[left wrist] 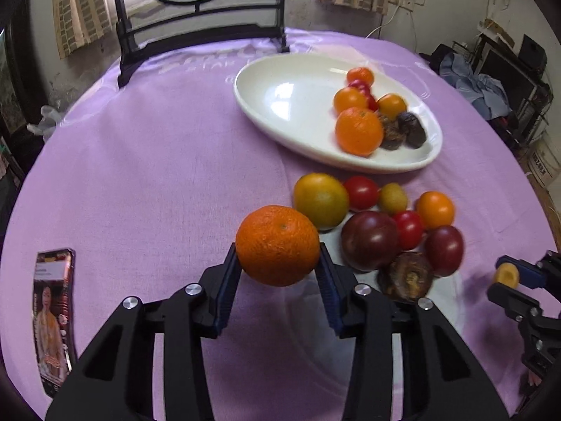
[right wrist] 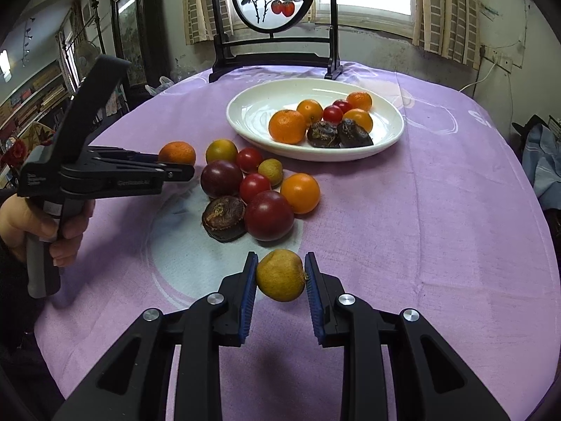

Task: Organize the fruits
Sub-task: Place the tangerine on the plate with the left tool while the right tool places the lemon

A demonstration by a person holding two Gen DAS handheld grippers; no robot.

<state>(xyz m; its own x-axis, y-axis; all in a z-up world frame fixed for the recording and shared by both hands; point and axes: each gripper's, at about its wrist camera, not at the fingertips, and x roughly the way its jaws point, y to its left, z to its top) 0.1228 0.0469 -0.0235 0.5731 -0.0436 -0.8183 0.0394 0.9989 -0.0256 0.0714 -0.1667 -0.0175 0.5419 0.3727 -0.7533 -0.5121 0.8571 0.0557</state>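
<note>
My left gripper (left wrist: 278, 254) is shut on a rough orange mandarin (left wrist: 277, 244), held just above the purple cloth; from the right wrist view the same gripper (right wrist: 177, 165) shows with the mandarin (right wrist: 177, 152) at its tip. My right gripper (right wrist: 279, 275) is shut on a small yellow-brown fruit (right wrist: 279, 275), also lifted off the cloth. A loose pile of fruit (right wrist: 259, 189) lies between the grippers and the white oval plate (right wrist: 252, 105). The plate holds oranges, cherry tomatoes and two dark wrinkled fruits on its right half.
A black framed screen (right wrist: 277, 3) stands at the table's far edge behind the plate. A glossy printed packet (left wrist: 52, 315) lies on the cloth at the left. A hand (right wrist: 42, 224) grips the left tool's handle. The purple cloth (right wrist: 438, 193) covers the round table.
</note>
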